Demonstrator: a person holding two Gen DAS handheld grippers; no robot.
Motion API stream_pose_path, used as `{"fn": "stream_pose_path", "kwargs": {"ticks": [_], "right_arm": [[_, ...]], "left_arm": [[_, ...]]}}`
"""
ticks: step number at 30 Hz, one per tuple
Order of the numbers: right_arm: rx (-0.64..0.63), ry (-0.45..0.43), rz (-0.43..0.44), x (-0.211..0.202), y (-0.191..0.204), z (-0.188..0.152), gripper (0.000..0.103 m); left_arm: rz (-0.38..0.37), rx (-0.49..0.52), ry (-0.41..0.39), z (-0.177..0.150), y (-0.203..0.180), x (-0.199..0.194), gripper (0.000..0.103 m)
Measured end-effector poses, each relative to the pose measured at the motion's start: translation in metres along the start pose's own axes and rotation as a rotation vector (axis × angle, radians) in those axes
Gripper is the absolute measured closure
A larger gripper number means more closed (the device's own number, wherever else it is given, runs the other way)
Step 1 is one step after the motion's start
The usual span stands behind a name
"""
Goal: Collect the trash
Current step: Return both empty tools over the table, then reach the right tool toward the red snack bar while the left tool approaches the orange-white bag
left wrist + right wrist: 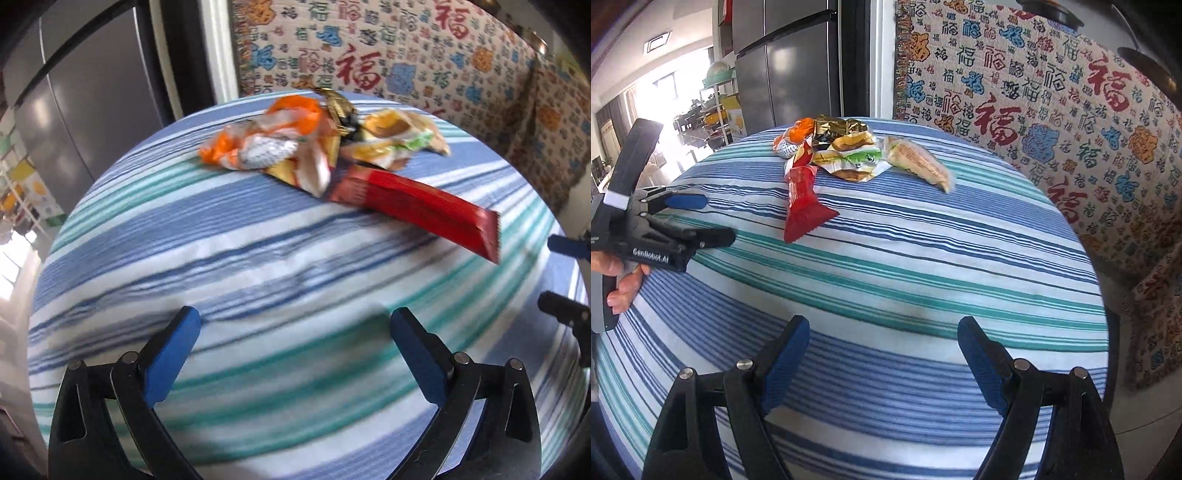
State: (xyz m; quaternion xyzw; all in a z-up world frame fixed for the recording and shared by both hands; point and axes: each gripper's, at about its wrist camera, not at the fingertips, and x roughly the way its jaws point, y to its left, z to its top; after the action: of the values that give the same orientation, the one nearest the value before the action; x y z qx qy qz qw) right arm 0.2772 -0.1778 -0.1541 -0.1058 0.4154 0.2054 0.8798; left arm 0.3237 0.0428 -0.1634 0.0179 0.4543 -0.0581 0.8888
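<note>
A pile of snack wrappers lies at the far side of the round table with the striped cloth [258, 266]: a crumpled orange and white wrapper [280, 136], a gold foil one [338, 103], a yellow and green one [399, 136] and a long red wrapper [417, 206] that sticks out toward me. My left gripper [295, 315] hovers open over bare cloth, short of the pile. My right gripper [882, 326] is open too, nothing between its blue pads. The right wrist view shows the red wrapper [801, 206], a clear wrapper [919, 162] lying apart on the right, and the left gripper [718, 218] at the left.
A seat draped in a cloth printed with red and blue characters [1052, 110] stands close behind and to the right of the table [923, 258]. A dark fridge [790, 66] stands behind on the left. A hand [624, 280] holds the left gripper's handle.
</note>
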Motion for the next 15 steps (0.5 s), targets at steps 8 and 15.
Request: {"fn": "stream_pose_path", "kwargs": {"ticks": [8,15], "right_arm": [[0.012,0.032,0.022,0.019,0.006,0.004,0.018],[0.004,-0.084,0.105,-0.007,0.012,0.049,0.018]], "left_arm": [[-0.027,0.006,0.004,0.023,0.042,0.018,0.0],[-0.01,-0.012,0.005,0.026,0.049,0.021,0.0]]}}
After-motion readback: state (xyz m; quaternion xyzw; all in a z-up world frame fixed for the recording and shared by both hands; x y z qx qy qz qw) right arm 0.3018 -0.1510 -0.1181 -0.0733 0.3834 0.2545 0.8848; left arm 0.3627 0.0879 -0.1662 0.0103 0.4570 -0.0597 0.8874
